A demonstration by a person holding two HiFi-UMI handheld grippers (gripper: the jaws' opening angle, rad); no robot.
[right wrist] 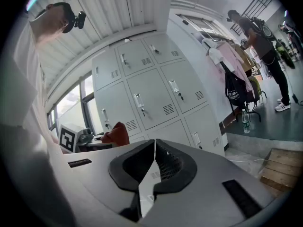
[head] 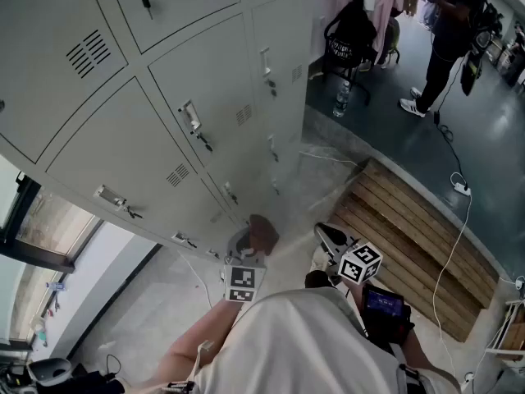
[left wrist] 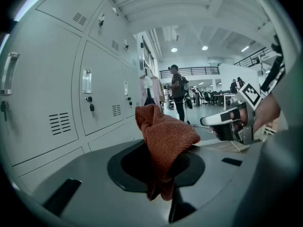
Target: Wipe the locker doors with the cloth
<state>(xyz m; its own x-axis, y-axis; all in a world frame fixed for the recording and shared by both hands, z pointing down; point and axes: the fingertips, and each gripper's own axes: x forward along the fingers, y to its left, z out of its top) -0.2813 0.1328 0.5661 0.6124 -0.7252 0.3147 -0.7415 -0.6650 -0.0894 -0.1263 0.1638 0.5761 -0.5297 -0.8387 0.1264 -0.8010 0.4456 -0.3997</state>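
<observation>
Bunching upward from the left gripper (head: 248, 247), a rust-orange woven cloth (left wrist: 165, 137) is pinched low down between the jaws, which are closed on its folds; the rest of the fabric stands up in a crumpled peak above them. The cloth is held in front of the bottom row of pale grey metal locker doors (head: 164, 113), close to them, though contact with a door cannot be confirmed from any view. Each door is fitted with a vertical handle, a small lock and a slotted vent.

The right gripper (right wrist: 154, 160) is held just beside the left one, lower and further from the lockers. Its jaws are pressed fully together along a single seam, and nothing is caught between them.

A slatted wooden platform (head: 410, 245) is seen on the floor to the right, crossed by a thin white cable (head: 458, 220). Further off, a person in dark clothing (head: 447, 31) is standing on the dark floor, near a black bag (head: 351, 35) and a clear plastic bottle (head: 343, 98).
</observation>
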